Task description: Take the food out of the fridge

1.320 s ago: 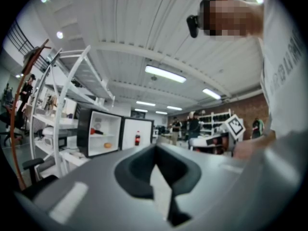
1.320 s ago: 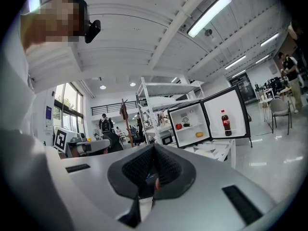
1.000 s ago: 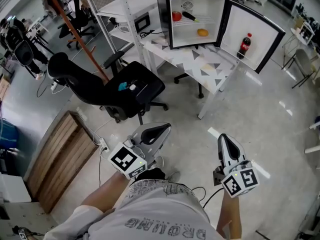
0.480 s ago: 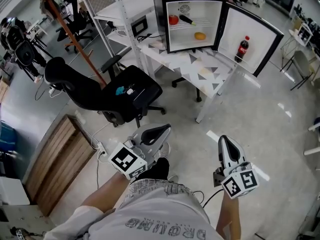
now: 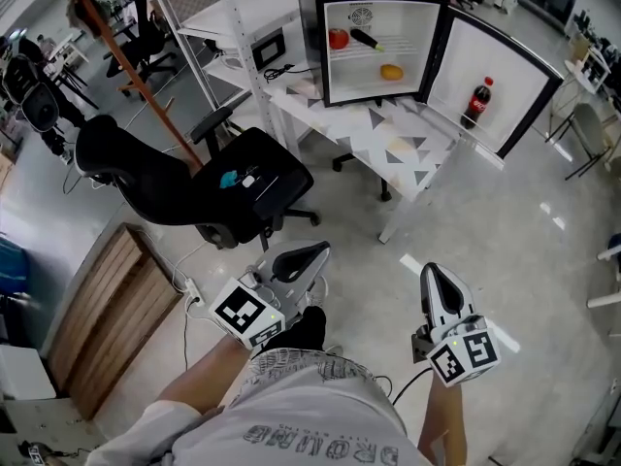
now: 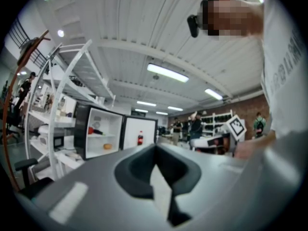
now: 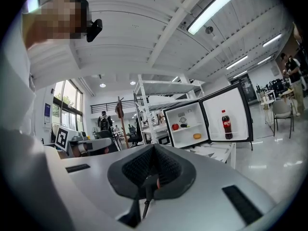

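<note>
While the person stands on the floor well apart from the desk (image 5: 392,134), the head view shows the fridge (image 5: 311,27) upright on that desk with its door (image 5: 514,61) swung fully open to the right. A red apple (image 5: 338,38) and a dark elongated item (image 5: 367,39) lie on the upper shelf; what that item is cannot be told. An orange fruit (image 5: 391,72) rests on the lower level. A cola bottle (image 5: 475,102) stands upright in the door compartment. A black office chair (image 5: 238,187) stands between the person and the desk, and a wooden panel (image 5: 116,309) lies on the floor at the left. The left gripper (image 5: 325,249) and the right gripper (image 5: 430,268) are held low in front of the person, side by side, both pointing toward the fridge and far from it. In the left gripper view, the jaws are closed tip to tip with nothing between them. The open fridge appears small in the distance, left of the jaws. The bottle is visible in the door and the orange fruit on the lower level. In the right gripper view, the jaws are fully closed and empty. The fridge appears in the distance, right of the jaws. The apple, the dark item, the orange fruit and the bottle all sit in their places inside it.
</note>
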Tool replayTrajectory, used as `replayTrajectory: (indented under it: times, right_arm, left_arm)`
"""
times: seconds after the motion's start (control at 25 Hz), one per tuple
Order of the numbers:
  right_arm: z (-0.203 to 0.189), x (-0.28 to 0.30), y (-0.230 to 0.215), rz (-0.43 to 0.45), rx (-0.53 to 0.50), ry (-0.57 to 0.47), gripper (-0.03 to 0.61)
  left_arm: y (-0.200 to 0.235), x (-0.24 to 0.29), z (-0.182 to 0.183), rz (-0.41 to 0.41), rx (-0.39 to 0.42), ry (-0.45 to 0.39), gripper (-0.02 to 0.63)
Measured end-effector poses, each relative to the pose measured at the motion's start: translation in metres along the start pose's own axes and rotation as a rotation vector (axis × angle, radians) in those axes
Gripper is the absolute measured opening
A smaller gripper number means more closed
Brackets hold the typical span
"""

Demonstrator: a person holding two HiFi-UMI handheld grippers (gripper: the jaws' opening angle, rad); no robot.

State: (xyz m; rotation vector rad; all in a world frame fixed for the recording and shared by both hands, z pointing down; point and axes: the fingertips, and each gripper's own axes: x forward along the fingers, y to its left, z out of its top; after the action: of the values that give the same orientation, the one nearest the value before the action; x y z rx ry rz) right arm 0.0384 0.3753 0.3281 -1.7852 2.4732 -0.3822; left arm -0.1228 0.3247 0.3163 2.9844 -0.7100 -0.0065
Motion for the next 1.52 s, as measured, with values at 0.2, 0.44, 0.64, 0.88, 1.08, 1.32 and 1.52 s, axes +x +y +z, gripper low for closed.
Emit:
replayTrajectory:
  times: [0.2, 0.44, 0.64, 0.88, 1.08, 1.32, 1.52]
  right_arm:
    - [0.002, 0.025, -0.011, -0.001, 0.002, 0.013, -0.008]
    - [0.003, 0.063, -0.022, -0.006, 0.004, 0.031, -0.008]
    - [0.006, 0.097, -0.031, -0.01, 0.012, 0.05, -0.008]
    - [0.014, 0.14, -0.038, -0.021, 0.028, 0.059, -0.008]
    - [0.02, 0.173, -0.046, -0.031, 0.032, 0.065, -0.008]
    - [0.022, 0.208, -0.054, -0.041, 0.04, 0.074, -0.008]
    - [0.027, 0.236, -0.059, -0.051, 0.04, 0.076, -0.008]
  left_arm:
    - [0.023, 0.015, -0.003, -0.004, -0.016, 0.006, 0.006]
    - [0.056, 0.034, -0.005, -0.013, -0.027, 0.014, 0.006]
    - [0.089, 0.049, -0.005, -0.014, -0.041, 0.019, 0.006]
    - [0.131, 0.064, -0.002, -0.023, -0.056, 0.019, 0.006]
    - [0.162, 0.08, -0.001, -0.035, -0.063, 0.02, 0.006]
    - [0.198, 0.092, 0.001, -0.042, -0.066, 0.024, 0.006]
    - [0.226, 0.103, 0.004, -0.051, -0.065, 0.025, 0.006]
